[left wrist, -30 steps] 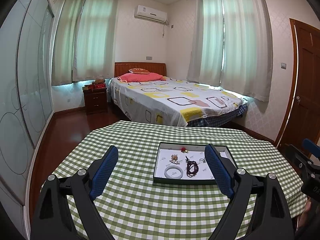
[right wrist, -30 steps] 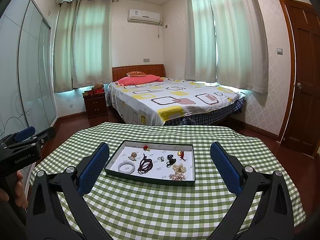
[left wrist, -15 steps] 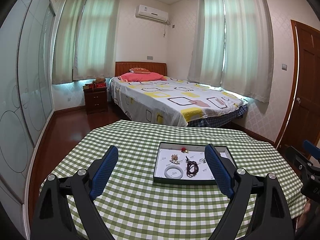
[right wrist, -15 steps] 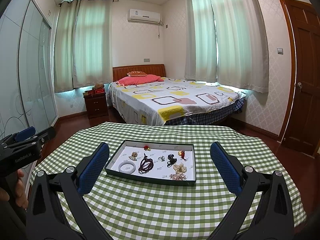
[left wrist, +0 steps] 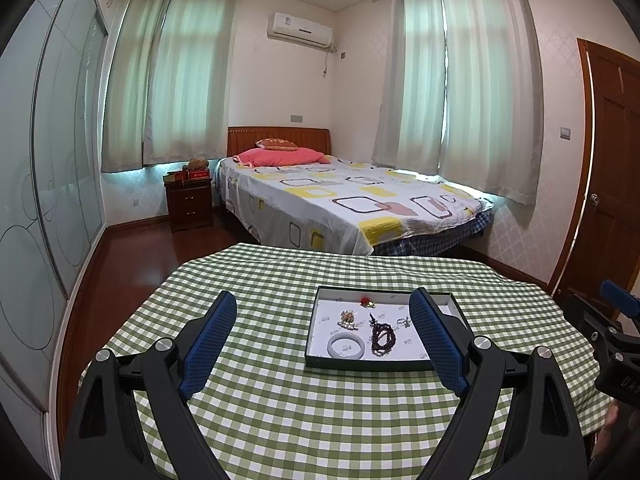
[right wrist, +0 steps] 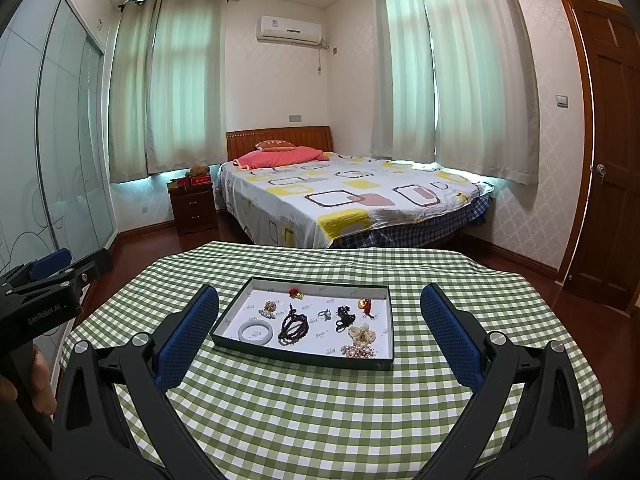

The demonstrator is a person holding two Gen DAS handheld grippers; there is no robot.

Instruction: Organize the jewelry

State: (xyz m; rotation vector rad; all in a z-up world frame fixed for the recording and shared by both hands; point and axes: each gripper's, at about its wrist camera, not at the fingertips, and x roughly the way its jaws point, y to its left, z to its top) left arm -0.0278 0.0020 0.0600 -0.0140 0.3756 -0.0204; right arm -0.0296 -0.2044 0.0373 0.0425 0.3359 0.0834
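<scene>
both grippers hang above the near edge of the table [right wrist: 320, 420], well short of the tray [right wrist: 304, 354]. the left gripper [left wrist: 322, 344] has its jaws spread wide with nothing between them, and the right gripper [right wrist: 320, 334] is spread just as wide and also holds nothing.

all the jewelry in view already lies inside the tray, on its white floor: a pale bangle [right wrist: 256, 332] at the near left, a dark bead strand [right wrist: 294, 324] just right of it, a small ring [right wrist: 323, 314] in the middle, a black piece [right wrist: 345, 317] beside that, a pearly cluster [right wrist: 360, 340] at the near right, and a red and gold charm [right wrist: 296, 292] by the far wall. the pieces lie apart, not tangled. this fits a tray waiting to be sorted as well as one just finished, so i cannot judge which.

any pick here would call for care: i judge the bead strand will sag and drag its neighbours, the ring is tiny for such broad pads, and the tray walls limit a low approach.
</scene>
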